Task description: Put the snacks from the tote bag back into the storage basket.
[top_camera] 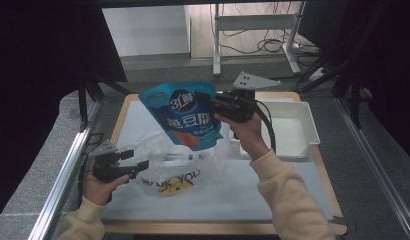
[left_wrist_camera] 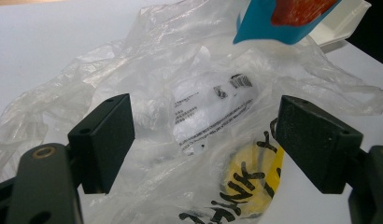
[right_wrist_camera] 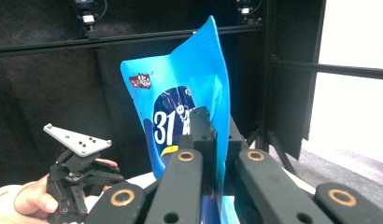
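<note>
Your left forearm and sleeve sit closest to the high camera, bottom left. Left gripper is low over the near-left part of the white mat, pointing right at the clear plastic bag. Jaws wide apart, nothing clamped. In the left gripper view the two black pads flank crumpled bag film without pressing it; whether the pads brush the plastic, can't tell. Inside the bag: a white labelled packet with barcodes, and a yellow printed patch with black lettering on the film.

Moving right: bag lies crumpled mid-mat, black lettering facing you. Blue pouch hangs in the air right above the bag's far side, lower edge over the bag mouth, not resting on anything. Orange panel near its bottom, white characters across the front.

Right gripper comes in level from the right and pinches the pouch's upper right edge. Right gripper view confirms: both jaws closed flat on the blue film, pouch standing up between them. That view also shows your left hand and its gripper farther off, lower left.

Far right: white tray on the table's right side, just beyond your right hand, well apart from the bag.
</note>
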